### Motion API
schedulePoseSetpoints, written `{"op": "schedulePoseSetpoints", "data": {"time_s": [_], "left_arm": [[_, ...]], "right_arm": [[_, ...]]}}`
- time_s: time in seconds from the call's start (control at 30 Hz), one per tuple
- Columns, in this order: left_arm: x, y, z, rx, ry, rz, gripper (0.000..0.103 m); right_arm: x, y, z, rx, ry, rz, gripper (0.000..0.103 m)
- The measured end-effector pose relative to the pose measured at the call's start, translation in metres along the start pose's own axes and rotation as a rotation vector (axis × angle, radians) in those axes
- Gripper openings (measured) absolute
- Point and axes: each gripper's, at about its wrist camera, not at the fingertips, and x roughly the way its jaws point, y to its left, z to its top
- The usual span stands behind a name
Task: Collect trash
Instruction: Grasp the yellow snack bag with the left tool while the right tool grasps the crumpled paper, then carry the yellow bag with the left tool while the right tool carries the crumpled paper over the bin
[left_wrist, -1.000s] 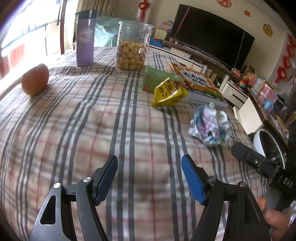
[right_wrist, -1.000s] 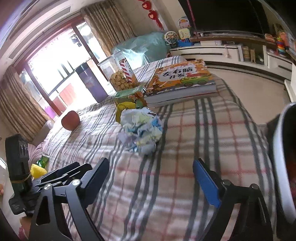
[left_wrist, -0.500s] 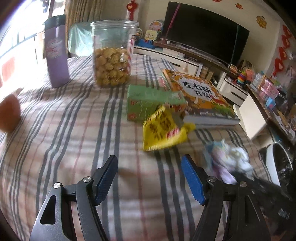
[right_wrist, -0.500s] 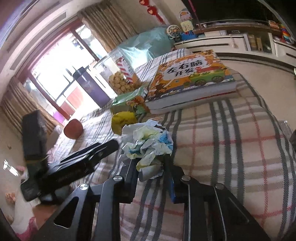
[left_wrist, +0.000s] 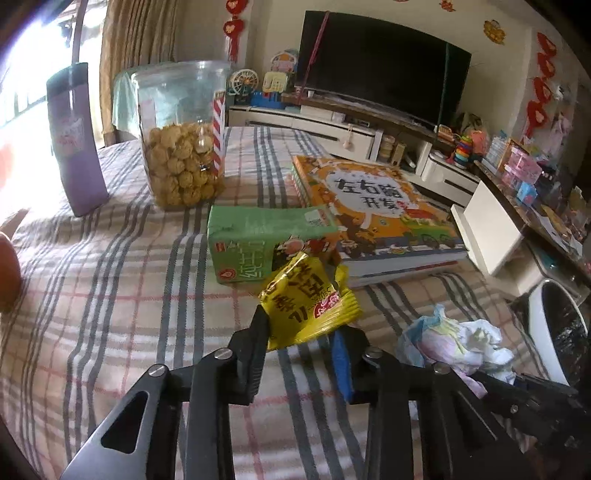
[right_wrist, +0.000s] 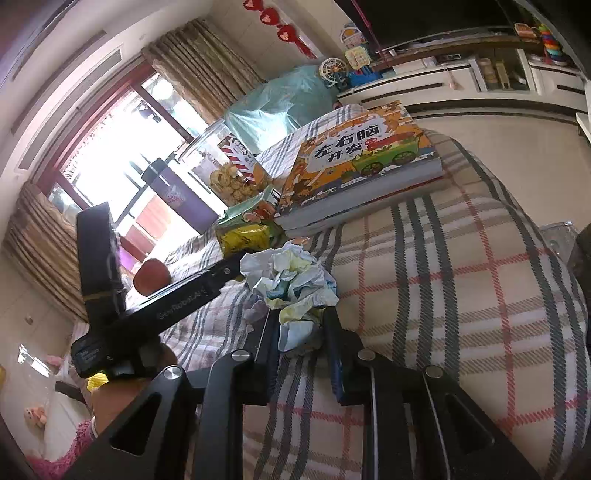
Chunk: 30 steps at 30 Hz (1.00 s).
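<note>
Changed since one second ago: both grippers, then wide apart over bare cloth, have closed in on trash; the left gripper (left_wrist: 301, 341) has travelled across the table to the yellow wrapper (left_wrist: 308, 306), which earlier lay well ahead of it, and its jaws have just been closing with the wrapper between them.

Nearest, left wrist view: left gripper, black finger pressed on the wrapper's left edge, blue-padded finger at its lower right; clamped on the yellow wrapper, which rests on the plaid tablecloth (left_wrist: 122, 295).

Nearest, right wrist view: right gripper (right_wrist: 297, 332), jaws drawn narrow around the lower part of the crumpled paper (right_wrist: 291, 284); pinched on it. The paper sits on the cloth near the table's near edge, just right of the left gripper's arm.

Just beyond the wrapper: green carton (left_wrist: 266, 240), lying flat, touching the wrapper's far side.

Right of the carton: picture book (left_wrist: 373, 206), stacked on another, cover up.

Further back: clear cookie jar (left_wrist: 181, 136), partly filled; purple tumbler (left_wrist: 75, 140) to its left.

Far left edge: apple (right_wrist: 151, 277), apart from everything else.

Right of the table, low: white bin (left_wrist: 554, 332) with dark liner.

Background: television (left_wrist: 380, 62) on a white cabinet.
</note>
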Motion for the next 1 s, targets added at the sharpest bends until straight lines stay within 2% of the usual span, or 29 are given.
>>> {"op": "schedulePoseSetpoints", "data": {"time_s": [0.57, 0.77, 1.0], "left_arm": [[-0.117, -0.049, -0.085, -0.051, -0.02, -0.099, 0.027], [-0.137, -0.061, -0.108, -0.056, 0.001, -0.135, 0.027], [-0.143, -0.074, -0.117, -0.061, 0.02, -0.16, 0.027]], "right_arm": [[-0.084, 0.006, -0.041, -0.069, -0.047, -0.08, 0.021], [-0.108, 0.001, -0.055, -0.069, -0.069, -0.098, 0.021], [-0.129, -0.008, -0.064, -0.06, -0.095, -0.115, 0.021]]}}
